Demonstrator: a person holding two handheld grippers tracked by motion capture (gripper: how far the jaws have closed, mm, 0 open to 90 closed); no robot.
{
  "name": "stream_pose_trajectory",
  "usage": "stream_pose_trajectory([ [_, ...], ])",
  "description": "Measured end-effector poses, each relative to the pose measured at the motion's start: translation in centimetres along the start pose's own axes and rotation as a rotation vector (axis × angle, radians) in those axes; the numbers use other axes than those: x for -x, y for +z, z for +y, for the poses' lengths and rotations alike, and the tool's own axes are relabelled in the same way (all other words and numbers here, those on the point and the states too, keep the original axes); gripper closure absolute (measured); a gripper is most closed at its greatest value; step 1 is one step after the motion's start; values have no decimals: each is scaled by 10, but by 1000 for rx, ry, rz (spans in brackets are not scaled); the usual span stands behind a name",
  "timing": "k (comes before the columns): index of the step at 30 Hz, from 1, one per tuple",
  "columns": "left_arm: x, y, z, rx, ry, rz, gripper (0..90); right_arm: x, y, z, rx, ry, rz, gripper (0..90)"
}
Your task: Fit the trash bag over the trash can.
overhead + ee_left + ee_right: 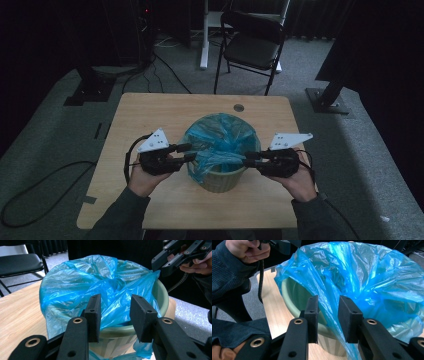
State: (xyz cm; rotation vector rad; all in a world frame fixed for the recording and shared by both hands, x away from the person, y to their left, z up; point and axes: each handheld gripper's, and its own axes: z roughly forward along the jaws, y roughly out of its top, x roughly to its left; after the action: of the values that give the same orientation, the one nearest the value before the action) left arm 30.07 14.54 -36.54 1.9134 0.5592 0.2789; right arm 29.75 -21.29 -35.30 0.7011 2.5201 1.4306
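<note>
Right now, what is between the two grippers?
In the high view, the green bin with its blue bag sits between the left gripper and the right gripper.

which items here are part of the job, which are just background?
In the job:
blue bag
green bin
left gripper, open
right gripper, open

Just about:
folding chair
table
floor cables

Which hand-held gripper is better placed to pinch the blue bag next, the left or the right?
Probably the right hand-held gripper: its open jaws already straddle a raised fold of the blue bag. The left hand-held gripper is also open, but the film seems to lie just beyond its jaws, over the green bin rim.
</note>
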Motion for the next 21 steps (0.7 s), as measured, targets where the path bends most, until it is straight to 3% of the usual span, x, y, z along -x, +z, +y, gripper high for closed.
stream_pose_trajectory([
  [21,5,11,5,-16,12,-32,602,0,9,4,-13,-8,14,700],
])
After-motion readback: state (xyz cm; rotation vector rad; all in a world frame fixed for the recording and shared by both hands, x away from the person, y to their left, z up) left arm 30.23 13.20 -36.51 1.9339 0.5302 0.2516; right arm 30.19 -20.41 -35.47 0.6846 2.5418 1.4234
